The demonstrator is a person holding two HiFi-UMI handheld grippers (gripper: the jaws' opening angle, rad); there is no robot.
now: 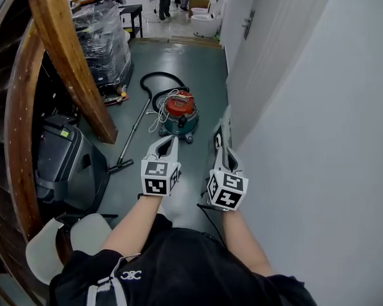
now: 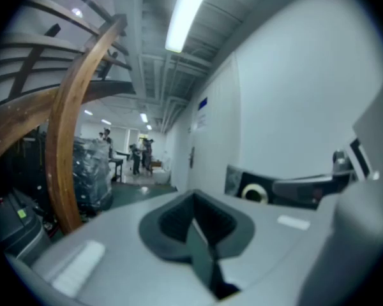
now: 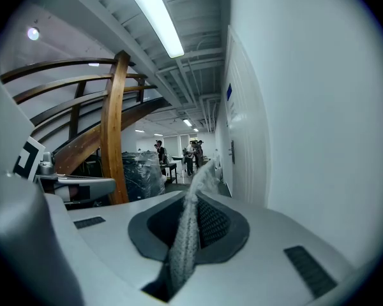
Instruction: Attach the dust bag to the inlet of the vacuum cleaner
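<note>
Right tool (image 1: 222, 132) grips the grey dust bag (image 3: 184, 241); left tool (image 1: 169, 142) is closed and empty. Approach the vacuum cleaner (image 1: 179, 112) squarely and locate its inlet before presenting the bag.

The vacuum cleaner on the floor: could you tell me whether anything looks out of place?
Yes: a loose white cord lies tangled over the teal canister vacuum cleaner with the red lid, trailing down one side.

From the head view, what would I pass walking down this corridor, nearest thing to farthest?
vacuum cleaner → plastic-wrapped pallet → black table → standing people
</note>
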